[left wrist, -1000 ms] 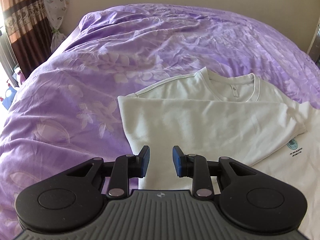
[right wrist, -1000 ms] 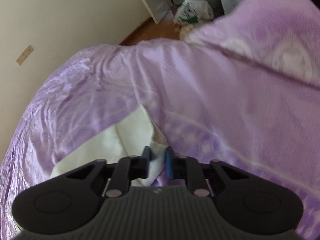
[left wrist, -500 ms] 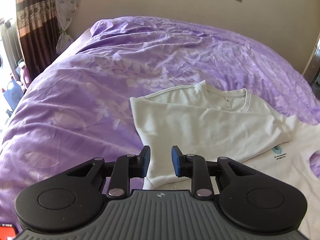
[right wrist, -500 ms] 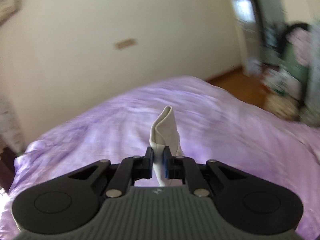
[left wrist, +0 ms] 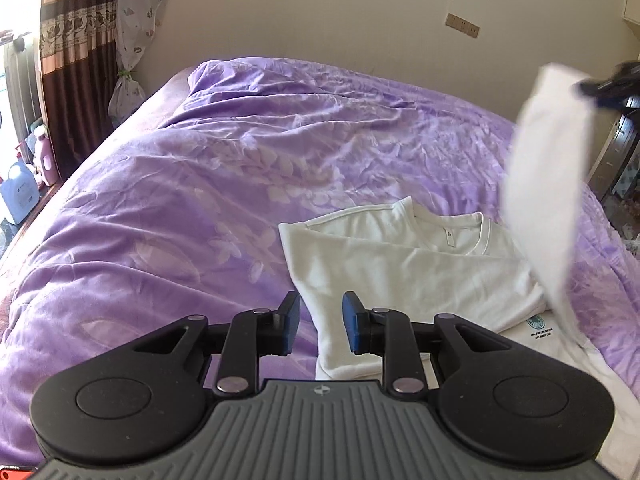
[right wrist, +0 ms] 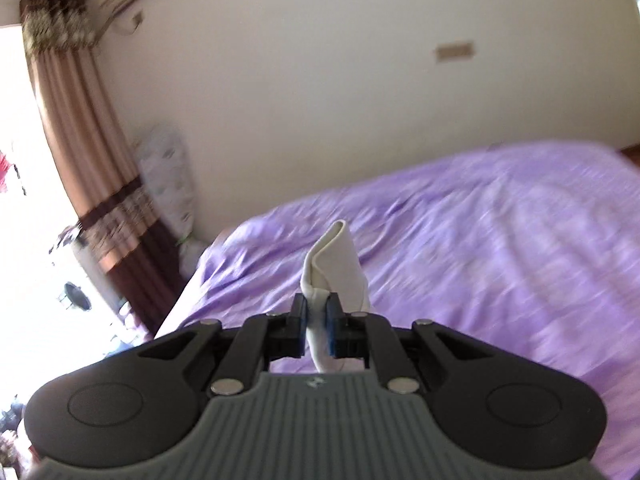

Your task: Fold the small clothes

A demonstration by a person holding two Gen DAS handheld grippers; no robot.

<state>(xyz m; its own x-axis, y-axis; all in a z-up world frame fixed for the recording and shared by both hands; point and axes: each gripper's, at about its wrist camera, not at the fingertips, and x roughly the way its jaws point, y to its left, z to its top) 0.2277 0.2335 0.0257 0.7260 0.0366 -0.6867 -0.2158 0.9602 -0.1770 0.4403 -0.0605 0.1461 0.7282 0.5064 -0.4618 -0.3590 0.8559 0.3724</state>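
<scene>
A white long-sleeved top [left wrist: 404, 276] lies on the purple bedspread [left wrist: 208, 200], its left sleeve folded across the body. My left gripper [left wrist: 318, 328] is open and empty, hovering over the top's near left edge. My right gripper [right wrist: 317, 330] is shut on the cuff of the right sleeve [right wrist: 334, 264]. In the left wrist view that sleeve [left wrist: 548, 184] hangs stretched up from the shirt to the right gripper [left wrist: 600, 90] at the upper right, high above the bed.
Brown curtains [left wrist: 76, 64] and a window are at the left, with bottles [left wrist: 20, 192] on the floor beside the bed. A beige wall [left wrist: 360, 20] stands behind the bed. Furniture [left wrist: 616, 152] is at the right edge.
My right gripper has lifted the sleeve from the bed high into the air and swung round toward the wall and curtains. My left gripper has drawn back and up, still open.
</scene>
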